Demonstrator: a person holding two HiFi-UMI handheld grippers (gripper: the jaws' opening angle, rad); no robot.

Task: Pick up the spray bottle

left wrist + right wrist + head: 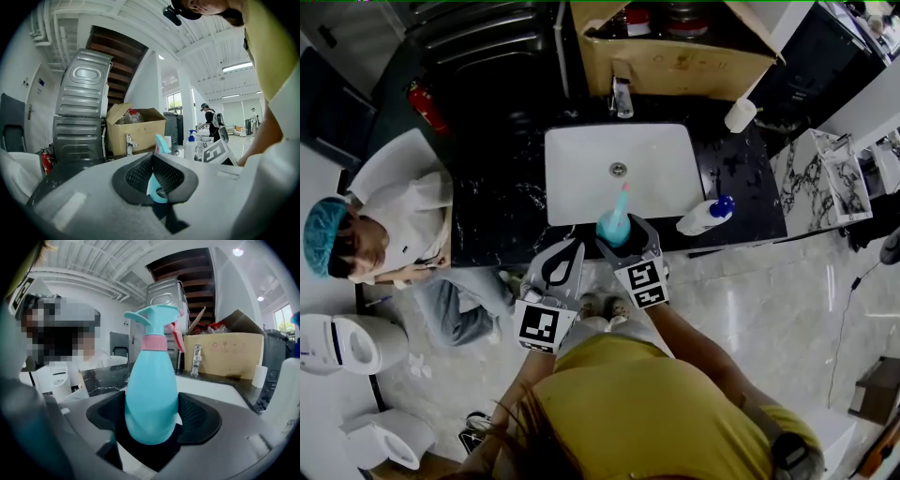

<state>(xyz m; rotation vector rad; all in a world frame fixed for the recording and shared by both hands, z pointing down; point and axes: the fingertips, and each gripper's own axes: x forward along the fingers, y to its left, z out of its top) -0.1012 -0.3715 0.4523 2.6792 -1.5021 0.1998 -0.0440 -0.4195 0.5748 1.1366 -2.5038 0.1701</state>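
Note:
A turquoise spray bottle (615, 223) with a pink collar stands upright between the jaws of my right gripper (621, 231), over the front rim of the white sink (581, 159). In the right gripper view the bottle (152, 394) fills the gap and both dark pads of the right gripper (152, 416) press on its lower body. My left gripper (578, 243) hovers just left of the bottle with its tips together and nothing in them. In the left gripper view the left gripper (151, 158) has its pads meeting, and the bottle's nozzle (162, 143) shows beyond them.
A white pump bottle with a blue cap (705, 217) lies on the black marble counter (497, 211) to the right. A faucet (622, 97) and a cardboard box (675, 61) stand behind the sink. A person in a blue cap (394, 225) sits at the left.

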